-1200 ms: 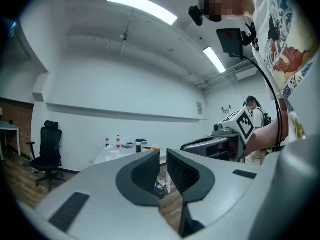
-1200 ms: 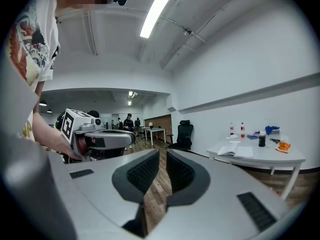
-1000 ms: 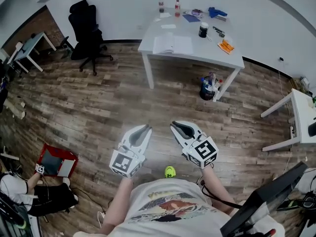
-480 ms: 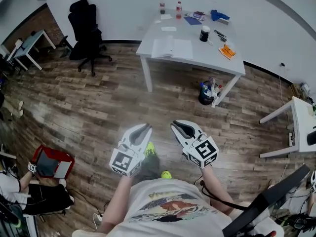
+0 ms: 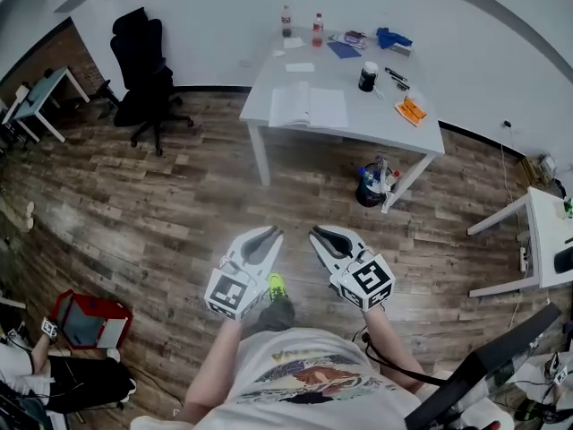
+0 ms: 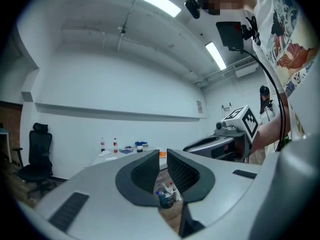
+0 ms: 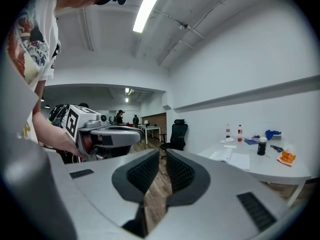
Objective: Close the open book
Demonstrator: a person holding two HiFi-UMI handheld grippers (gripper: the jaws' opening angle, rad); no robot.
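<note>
**Both grippers empty, book lies open on the far table**

At the far left I see a small desk [image 5: 38,92] by the brick wall. Beside it a black office chair [image 5: 143,74] stands on the wood floor [image 5: 134,204]. Low in the left corner a person [image 5: 54,370] sits on the floor next to a red tray [image 5: 85,319].

The left gripper [image 5: 267,233] is held out level in front of me. Its jaws are drawn together to a thin slit, and nothing is caught between them. Below it a green shoe [image 5: 277,286] shows on the floor.

The open book [image 5: 309,106] lies flat near the front left edge of the white table [image 5: 394,131], well apart from both grippers. Behind it, towards the wall, stand two bottles [image 5: 317,28]. To its right I see a dark cup [image 5: 367,77], a blue item [image 5: 392,37] and a small orange item [image 5: 410,111]. A bucket of odds and ends [image 5: 372,184] sits on the floor under the table's right end.

The right gripper [image 5: 315,233] is just beside the left one, tilted slightly downwards. Its jaws are closed and it holds nothing. At the far right, the corner of another white table [image 5: 542,227] enters the head view.
</note>
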